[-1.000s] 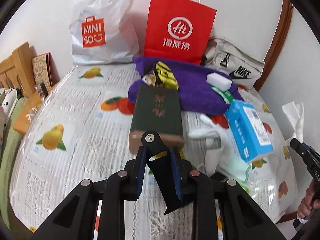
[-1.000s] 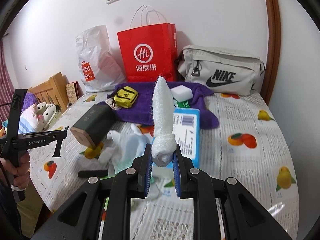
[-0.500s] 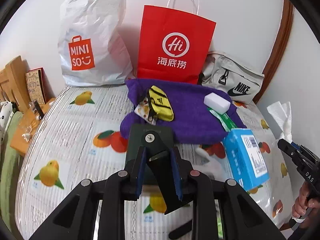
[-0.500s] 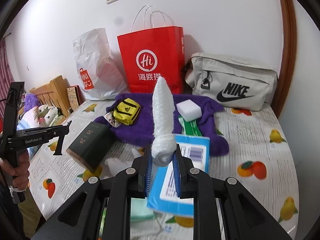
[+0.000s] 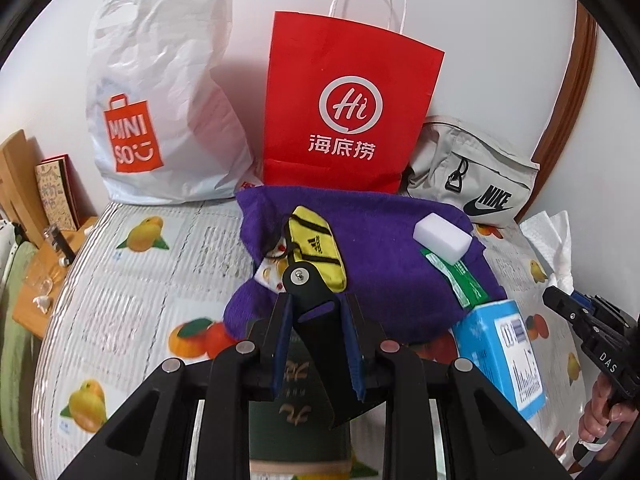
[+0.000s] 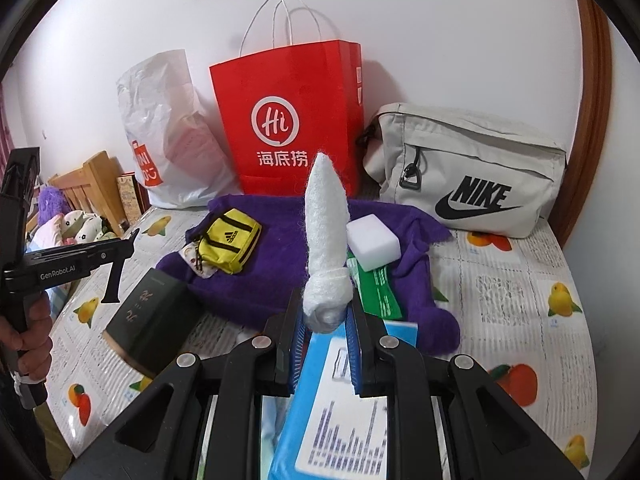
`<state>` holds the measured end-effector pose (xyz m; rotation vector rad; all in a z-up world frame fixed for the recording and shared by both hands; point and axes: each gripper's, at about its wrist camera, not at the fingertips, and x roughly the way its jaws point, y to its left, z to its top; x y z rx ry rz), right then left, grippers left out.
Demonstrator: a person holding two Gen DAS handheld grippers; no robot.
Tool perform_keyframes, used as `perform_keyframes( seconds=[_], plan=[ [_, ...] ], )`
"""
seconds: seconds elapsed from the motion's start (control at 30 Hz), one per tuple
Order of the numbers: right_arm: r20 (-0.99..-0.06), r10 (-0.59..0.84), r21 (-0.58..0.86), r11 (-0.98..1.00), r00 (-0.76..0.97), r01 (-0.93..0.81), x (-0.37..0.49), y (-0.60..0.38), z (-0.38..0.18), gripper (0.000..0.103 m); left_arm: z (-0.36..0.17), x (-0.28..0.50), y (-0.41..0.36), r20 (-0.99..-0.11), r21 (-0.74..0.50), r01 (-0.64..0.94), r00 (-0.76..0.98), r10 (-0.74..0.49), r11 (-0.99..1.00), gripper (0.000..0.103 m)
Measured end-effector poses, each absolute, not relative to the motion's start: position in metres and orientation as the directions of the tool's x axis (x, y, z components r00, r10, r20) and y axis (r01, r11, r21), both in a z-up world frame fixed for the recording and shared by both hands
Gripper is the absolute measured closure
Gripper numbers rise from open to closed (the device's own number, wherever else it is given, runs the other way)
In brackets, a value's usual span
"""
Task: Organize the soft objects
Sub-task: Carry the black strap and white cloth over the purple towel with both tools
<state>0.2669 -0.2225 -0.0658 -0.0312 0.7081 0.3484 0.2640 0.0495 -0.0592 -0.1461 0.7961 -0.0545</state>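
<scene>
My right gripper [image 6: 325,322] is shut on a rolled white cloth [image 6: 325,236] that stands upright from its jaws; the cloth also shows at the right edge of the left wrist view [image 5: 554,240]. My left gripper [image 5: 316,320] is shut on a black wedge-shaped piece [image 5: 316,344]. A purple towel [image 5: 380,264] lies on the bed with a yellow pouch [image 5: 316,248], a white sponge block [image 5: 442,238] and a green packet [image 5: 454,276] on it. The towel shows in the right wrist view [image 6: 276,276] too.
A red paper bag [image 5: 348,108], a white Miniso bag [image 5: 160,112] and a grey Nike bag [image 5: 472,176] stand along the wall. A blue box [image 5: 504,356] and a dark green box [image 6: 152,316] lie on the fruit-print bed cover [image 5: 120,300]. Wooden furniture stands left.
Both grippers have moved forward toward the purple towel and the bags. The dark green box and blue box have slid down under the grippers. Both grips are unchanged.
</scene>
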Motion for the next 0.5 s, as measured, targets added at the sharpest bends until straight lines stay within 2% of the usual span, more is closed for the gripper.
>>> perform_keyframes(
  seconds=[0.5],
  plan=[
    [-0.689,0.301,0.095,0.939,0.660,-0.329,0.329,-0.223,-0.097,0.084,-0.075,0.325,0.037,-0.727,-0.156,0.022,0.674,-0.130,0.987,0.079]
  ],
)
